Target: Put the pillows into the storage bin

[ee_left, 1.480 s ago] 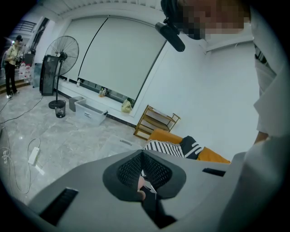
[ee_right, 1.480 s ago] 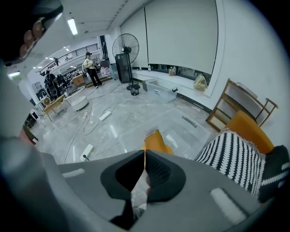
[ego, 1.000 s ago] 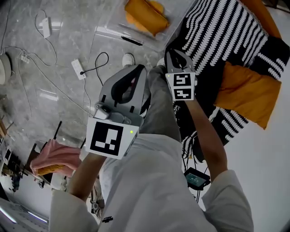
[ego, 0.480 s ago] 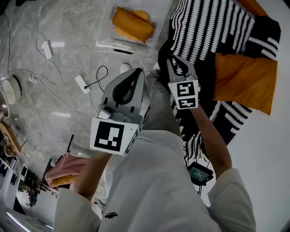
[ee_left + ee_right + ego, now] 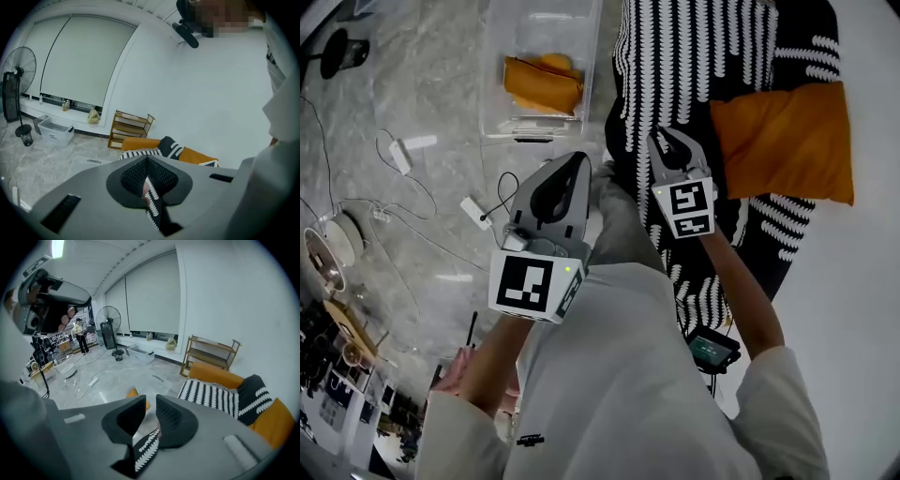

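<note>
Left claw (image 5: pixel 146 164) first: its pads are pressed together with a fold of the striped pillow (image 5: pixel 152 206) pinched right between them. The black-and-white fabric trails back out underneath.

The right claw (image 5: pixel 150 401) has what looks like another bit of the same pillow. Its tips stand a little apart and the jaws have just been easing open a touch. The cloth is caught deeper in where the pads narrow, though, so I'd call that a grip, just a looser one. Both claws sit side by side in front of the person's body, angled downward.

Going outward, the storage bin (image 5: pixel 544 33) sits on the floor ahead of the left claw and well apart from it. It's clear plastic, with one orange pillow (image 5: pixel 542 82) already lying inside. Near the right claw's outer side, a second orange pillow (image 5: pixel 783 141) lies on a black-and-white cover (image 5: pixel 712 56).

My read is that this is the carry step: the striped pillow is up between the two claws and not at the bin yet. Next, both claws need to swing toward the bin together, get over its rim, and let go at about the same time. I'd watch that right-hand grip, since it could slip out first.
</note>
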{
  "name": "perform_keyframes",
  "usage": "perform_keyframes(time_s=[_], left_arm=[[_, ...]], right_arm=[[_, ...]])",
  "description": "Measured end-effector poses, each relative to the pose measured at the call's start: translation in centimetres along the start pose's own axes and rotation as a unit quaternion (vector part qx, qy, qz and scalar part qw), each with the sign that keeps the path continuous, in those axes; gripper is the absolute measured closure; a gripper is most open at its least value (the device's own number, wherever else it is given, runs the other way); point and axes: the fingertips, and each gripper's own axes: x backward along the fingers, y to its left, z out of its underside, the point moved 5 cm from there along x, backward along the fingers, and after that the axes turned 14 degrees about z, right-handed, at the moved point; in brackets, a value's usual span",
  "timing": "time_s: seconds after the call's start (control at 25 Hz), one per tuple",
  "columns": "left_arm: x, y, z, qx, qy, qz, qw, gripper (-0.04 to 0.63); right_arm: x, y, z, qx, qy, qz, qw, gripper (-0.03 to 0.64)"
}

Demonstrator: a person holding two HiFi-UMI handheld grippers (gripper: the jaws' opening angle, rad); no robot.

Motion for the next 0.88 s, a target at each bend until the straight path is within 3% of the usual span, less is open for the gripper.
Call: perform_keyframes(time_s=[0.32, 0.64, 0.88], left_arm=[[-4.8, -5.0, -3.5, -0.040, 0.001, 0.029, 0.9988, 0.594], [-8.9, -11.7, -5.6, -0.065, -0.004, 0.050, 0.9966, 0.594], [-12.3, -14.4, -6.0, -0.071, -0.007, 0.062, 0.9955, 0.594]], right_arm=[[3.4, -8.4, 0.4, -0.021, -0.011, 0.043, 0.999, 0.545], [8.7, -19.2, 2.5, -0.063, -0.021, 0.128, 0.990, 0.512], [10.3, -26.7, 5.3, -0.082, -0.009, 0.180, 0.980, 0.480]])
